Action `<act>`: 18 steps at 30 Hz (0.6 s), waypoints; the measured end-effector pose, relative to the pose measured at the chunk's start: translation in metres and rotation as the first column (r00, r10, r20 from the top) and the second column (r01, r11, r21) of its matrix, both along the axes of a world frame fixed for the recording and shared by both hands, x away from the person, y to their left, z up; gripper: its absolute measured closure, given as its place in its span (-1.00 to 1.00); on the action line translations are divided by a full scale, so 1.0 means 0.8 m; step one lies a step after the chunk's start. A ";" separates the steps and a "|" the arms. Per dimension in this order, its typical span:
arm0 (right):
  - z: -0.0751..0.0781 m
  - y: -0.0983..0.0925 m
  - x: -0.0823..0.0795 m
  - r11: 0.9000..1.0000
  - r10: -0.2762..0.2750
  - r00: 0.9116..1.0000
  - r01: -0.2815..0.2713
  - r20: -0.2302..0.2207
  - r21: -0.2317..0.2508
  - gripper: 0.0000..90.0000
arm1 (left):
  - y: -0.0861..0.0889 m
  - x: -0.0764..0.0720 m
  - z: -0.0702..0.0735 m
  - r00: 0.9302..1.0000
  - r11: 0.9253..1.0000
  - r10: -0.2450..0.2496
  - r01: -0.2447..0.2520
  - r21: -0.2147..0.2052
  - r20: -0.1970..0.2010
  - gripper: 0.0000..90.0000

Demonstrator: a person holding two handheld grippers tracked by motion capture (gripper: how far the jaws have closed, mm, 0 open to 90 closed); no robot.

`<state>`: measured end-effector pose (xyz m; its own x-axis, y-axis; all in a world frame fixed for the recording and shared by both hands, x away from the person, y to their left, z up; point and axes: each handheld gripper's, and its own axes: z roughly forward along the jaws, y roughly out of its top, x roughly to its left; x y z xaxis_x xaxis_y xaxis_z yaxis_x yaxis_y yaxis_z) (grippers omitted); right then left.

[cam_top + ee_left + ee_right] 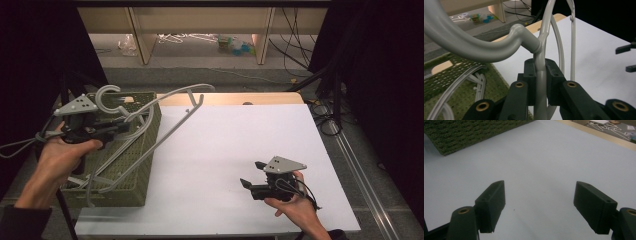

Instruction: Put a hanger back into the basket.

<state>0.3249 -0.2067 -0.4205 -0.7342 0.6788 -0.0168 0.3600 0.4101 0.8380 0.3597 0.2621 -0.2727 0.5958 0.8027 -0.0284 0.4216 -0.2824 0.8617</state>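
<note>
The green basket (131, 165) under the left gripper (120, 127) holds several grey hangers (107, 175); I cannot count them exactly. One hanger (170, 122) is clamped at its neck in the left gripper's closed jaws, slanting out over the basket's rim. The right gripper (252, 175) stands open and empty above bare white table (215, 150).

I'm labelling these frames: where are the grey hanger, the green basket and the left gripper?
grey hanger (165, 131), high view, on its long straight bar.
green basket (134, 176), high view, on its side wall.
left gripper (540, 75), left gripper view, between its jaws, clamped on the hanger.
</note>
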 end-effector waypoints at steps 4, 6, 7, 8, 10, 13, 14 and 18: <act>0.000 0.000 0.000 1.000 0.003 1.000 -0.003 -0.002 0.000 -0.41 | 0.018 0.013 0.000 0.999 0.998 0.048 -0.049 0.030 0.005 0.79; -0.001 0.000 0.001 1.000 0.003 1.000 -0.003 -0.002 -0.002 -0.41 | 0.027 0.019 -0.003 0.997 0.997 0.080 -0.080 0.023 -0.011 0.79; -0.001 0.001 0.001 1.000 0.003 1.000 -0.003 -0.003 -0.001 -0.41 | 0.032 0.022 -0.005 0.996 0.995 0.091 -0.091 0.029 -0.013 0.78; -0.001 0.001 0.001 1.000 0.003 1.000 -0.003 -0.004 -0.002 -0.41 | 0.037 0.025 -0.006 0.994 0.993 0.108 -0.108 0.039 -0.009 0.79; -0.001 0.001 0.000 1.000 0.002 1.000 -0.002 -0.005 -0.002 -0.41 | 0.046 0.030 -0.008 0.991 0.990 0.132 -0.131 0.057 -0.008 0.79; -0.001 0.001 0.000 1.000 0.002 1.000 -0.002 -0.006 0.000 -0.41 | 0.065 0.037 -0.011 0.986 0.980 0.167 -0.165 0.108 -0.013 0.79; -0.001 0.001 0.000 1.000 0.003 1.000 -0.003 -0.005 -0.001 -0.41 | 0.069 0.040 -0.013 0.981 0.977 0.192 -0.190 0.099 -0.015 0.78; -0.001 0.000 0.001 1.000 0.002 1.000 -0.002 -0.012 -0.004 -0.41 | 0.092 0.046 -0.017 0.977 0.966 0.213 -0.207 0.155 -0.025 0.78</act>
<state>0.3258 -0.2068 -0.4215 -0.7359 0.6770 -0.0109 0.3691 0.4145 0.8318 0.3963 0.3355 -0.2866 0.4145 0.9064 0.0818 0.5192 -0.3094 0.7967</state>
